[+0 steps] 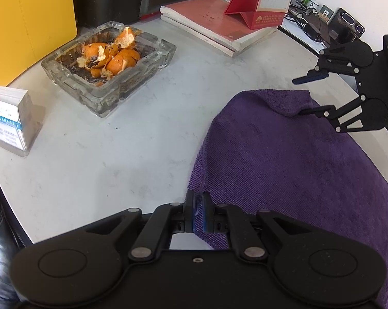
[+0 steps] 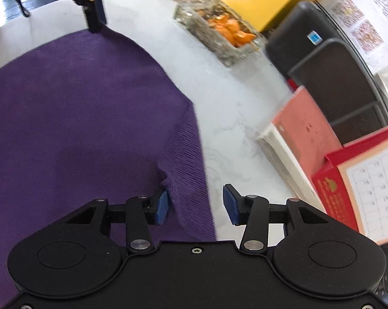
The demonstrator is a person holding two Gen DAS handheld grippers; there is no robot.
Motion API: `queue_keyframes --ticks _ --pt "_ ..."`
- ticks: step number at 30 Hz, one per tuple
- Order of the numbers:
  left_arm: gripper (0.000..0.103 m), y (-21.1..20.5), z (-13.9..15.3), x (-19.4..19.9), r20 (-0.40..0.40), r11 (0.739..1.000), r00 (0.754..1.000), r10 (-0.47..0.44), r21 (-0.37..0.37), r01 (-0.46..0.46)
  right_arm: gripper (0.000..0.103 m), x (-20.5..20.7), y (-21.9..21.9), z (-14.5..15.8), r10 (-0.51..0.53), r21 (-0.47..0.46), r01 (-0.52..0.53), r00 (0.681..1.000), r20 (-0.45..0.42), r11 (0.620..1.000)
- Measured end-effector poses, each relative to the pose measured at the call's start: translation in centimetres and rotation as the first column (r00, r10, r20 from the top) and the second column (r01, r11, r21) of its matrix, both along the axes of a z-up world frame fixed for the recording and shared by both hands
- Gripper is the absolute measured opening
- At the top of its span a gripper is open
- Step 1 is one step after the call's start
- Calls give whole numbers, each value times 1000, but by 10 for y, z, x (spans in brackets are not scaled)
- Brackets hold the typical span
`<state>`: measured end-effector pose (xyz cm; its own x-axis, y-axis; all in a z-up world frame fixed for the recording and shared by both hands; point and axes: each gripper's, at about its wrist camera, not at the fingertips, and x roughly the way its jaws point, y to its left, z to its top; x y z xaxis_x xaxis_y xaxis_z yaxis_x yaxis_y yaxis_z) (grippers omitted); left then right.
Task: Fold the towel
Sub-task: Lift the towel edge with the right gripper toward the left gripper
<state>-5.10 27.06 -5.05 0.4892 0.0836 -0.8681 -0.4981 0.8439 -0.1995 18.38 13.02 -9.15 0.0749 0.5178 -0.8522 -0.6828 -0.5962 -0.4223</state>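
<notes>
Left wrist view: left tool [image 1: 198, 212] clamped tight on a corner of the purple towel [image 1: 284, 159], cloth pinched between its blue pads. The towel spreads ahead and to the right of this tool over the white table [image 1: 116, 154]. Right tool [image 1: 310, 95] far ahead on the right, at the towel's other corner, jaws apart: one finger under the cloth's edge, the other raised clear. Glass ashtray [image 1: 108, 64] with orange peel ahead on the left, well apart.

Right wrist view: right tool [image 2: 195, 207] spread, towel [image 2: 77, 116] edge lying between the fingers, left pad against a pucker, right pad clear over bare table. No grip here. Left tool [image 2: 94, 13] far ahead on its corner.

Progress, judged: early; one corner secured, second not yet pinched, fold itself not begun
</notes>
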Motion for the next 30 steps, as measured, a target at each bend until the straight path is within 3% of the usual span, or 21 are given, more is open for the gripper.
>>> queue_keyframes --ticks 5,8,9,14,22,30 --pt "5 -1 0 0 1 1000 1000 -3 1 3 26 0 4 -2 -31 9 31 999 -17 999" --pt "5 0 1 -1 1 1000 1000 -2 5 2 8 1 8 0 -55 -3 55 998 -39 998" --pt "5 0 0 -1 0 1000 1000 -5 8 5 7 2 10 0 -62 -5 62 997 -42 998" --pt "5 0 1 -1 -13 999 1000 -12 32 12 7 6 12 0 -94 -17 93 992 -81 996" --pt "25 -2 -2 2 -45 997 998 -37 63 40 7 8 10 -2 -101 -31 98 989 -108 995" --pt "25 4 -6 3 -27 997 999 -31 66 33 7 6 13 -2 -117 -35 113 986 -116 993"
